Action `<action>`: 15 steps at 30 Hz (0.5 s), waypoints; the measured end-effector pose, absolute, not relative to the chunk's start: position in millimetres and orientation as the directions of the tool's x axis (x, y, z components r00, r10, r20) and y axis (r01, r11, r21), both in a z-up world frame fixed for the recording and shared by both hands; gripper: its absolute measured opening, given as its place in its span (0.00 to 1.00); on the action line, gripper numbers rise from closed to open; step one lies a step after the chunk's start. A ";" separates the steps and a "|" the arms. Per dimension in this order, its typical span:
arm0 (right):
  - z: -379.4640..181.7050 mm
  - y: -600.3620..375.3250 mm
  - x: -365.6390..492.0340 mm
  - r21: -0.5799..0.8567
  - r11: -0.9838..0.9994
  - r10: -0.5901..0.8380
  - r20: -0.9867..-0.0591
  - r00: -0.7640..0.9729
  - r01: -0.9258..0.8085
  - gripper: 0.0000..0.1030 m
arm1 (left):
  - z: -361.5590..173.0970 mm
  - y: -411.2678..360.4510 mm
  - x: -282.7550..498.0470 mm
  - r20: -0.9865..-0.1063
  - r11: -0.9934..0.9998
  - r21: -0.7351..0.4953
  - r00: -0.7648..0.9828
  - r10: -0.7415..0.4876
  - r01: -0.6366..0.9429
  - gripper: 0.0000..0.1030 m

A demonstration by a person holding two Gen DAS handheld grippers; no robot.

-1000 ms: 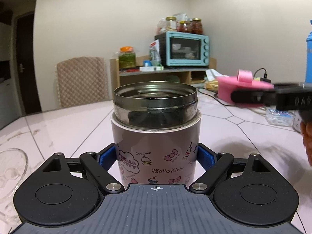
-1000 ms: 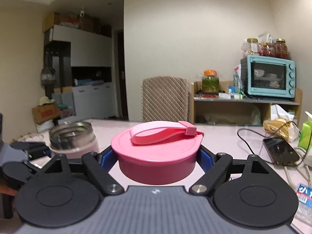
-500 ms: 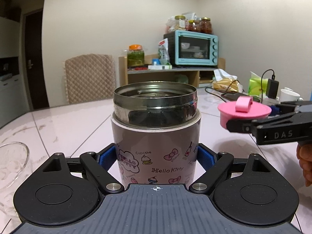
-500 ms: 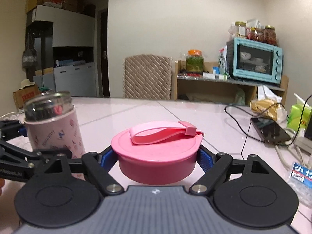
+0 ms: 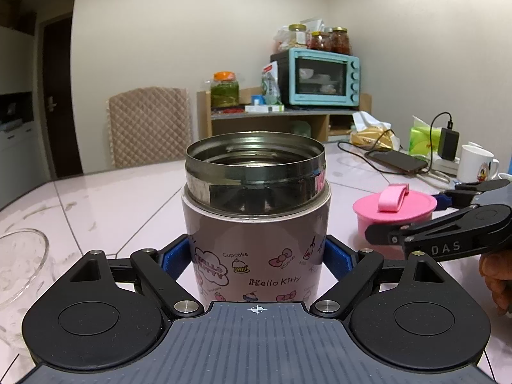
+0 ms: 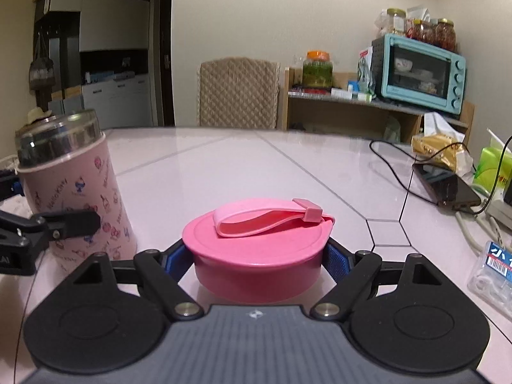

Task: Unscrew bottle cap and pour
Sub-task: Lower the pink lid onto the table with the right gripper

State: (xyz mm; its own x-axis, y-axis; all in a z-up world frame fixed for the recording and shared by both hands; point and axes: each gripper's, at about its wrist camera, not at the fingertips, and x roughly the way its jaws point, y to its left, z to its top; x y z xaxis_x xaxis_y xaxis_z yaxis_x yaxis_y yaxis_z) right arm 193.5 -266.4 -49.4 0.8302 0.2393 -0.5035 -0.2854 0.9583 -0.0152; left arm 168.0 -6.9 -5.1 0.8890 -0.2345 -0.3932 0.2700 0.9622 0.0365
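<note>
A pink Hello Kitty food jar with an open steel mouth stands upright on the table, my left gripper shut on its body. The same jar shows at the left of the right wrist view. My right gripper is shut on the jar's pink cap, whose strap lies folded on top. From the left wrist view the pink cap sits low to the right of the jar, close to the tabletop, with the right gripper around it. I cannot see into the jar.
A clear glass bowl sits at the left. At the right lie a phone with cables, a white mug, a green tissue pack and a plastic packet. A chair stands at the far edge of the pale tiled table.
The right gripper has carried the pink cap down and away from the jar, tilting toward the table. The jar and left gripper have stayed in place.
</note>
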 end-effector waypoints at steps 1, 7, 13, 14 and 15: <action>-49.8 -265.6 193.9 -0.017 0.958 0.237 -0.509 0.827 -0.285 0.83 | -5.2 -6.8 167.9 -0.393 0.962 0.036 0.889 -0.235 0.270 0.87; -54.7 -263.6 197.5 -0.029 0.956 0.231 -0.534 0.813 -0.291 0.83 | -4.4 -6.5 168.6 -0.396 0.962 0.037 0.888 -0.234 0.270 0.87; -59.5 -261.9 199.8 -0.033 0.954 0.230 -0.556 0.798 -0.298 0.83 | -4.2 -6.7 168.8 -0.397 0.963 0.037 0.888 -0.233 0.269 0.87; -59.8 -261.7 199.7 -0.035 0.954 0.229 -0.557 0.798 -0.298 0.83 | -4.2 -6.6 169.0 -0.398 0.963 0.036 0.888 -0.232 0.268 0.87; -60.1 -261.6 199.6 -0.036 0.954 0.228 -0.557 0.798 -0.298 0.83 | -4.3 -6.6 169.1 -0.398 0.963 0.037 0.888 -0.232 0.268 0.88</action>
State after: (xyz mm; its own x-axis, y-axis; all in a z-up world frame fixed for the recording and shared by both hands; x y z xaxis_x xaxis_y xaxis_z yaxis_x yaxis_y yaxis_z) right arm 199.6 -261.6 -60.1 0.7983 0.2283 -0.5573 -0.2979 0.9539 -0.0360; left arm 169.1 -6.6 -4.3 0.8875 -0.2324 -0.3978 0.2685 0.9626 0.0366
